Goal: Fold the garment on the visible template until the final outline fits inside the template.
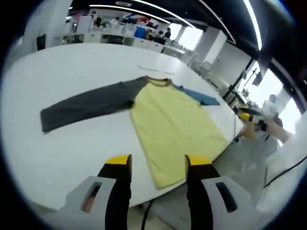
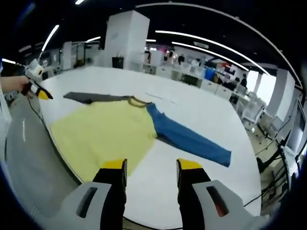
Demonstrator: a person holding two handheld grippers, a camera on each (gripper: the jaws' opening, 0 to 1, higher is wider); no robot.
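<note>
While I hold both grippers back from the table edge, the shirt (image 1: pixel 165 122) lies spread flat on the white table (image 1: pixel 62 143), yellow body in the middle, collar away from me. In the left gripper view the left gripper (image 1: pixel 158 163) hangs over the near edge with its jaws parted and nothing between them, just beside the yellow hem. That view gives me the grey sleeve (image 1: pixel 88 103) at full length, stretched out across the table, while the blue sleeve (image 1: pixel 199 96) is only a short strip past the body. It also catches the other gripper in a hand (image 1: pixel 250 125) off the far side of the table.

The right gripper view turns this around: the blue sleeve (image 2: pixel 189 139) runs long and plain toward the table's edge, and the grey sleeve (image 2: pixel 96 97) is a thin dark band behind the collar. The right gripper (image 2: pixel 151 167) is likewise released, jaws apart, holding nothing (its tips sit over bare table beside the hem). A faint thin outline (image 2: pixel 160 97) shows on the table beyond the collar; I cannot tell what it is.
</note>
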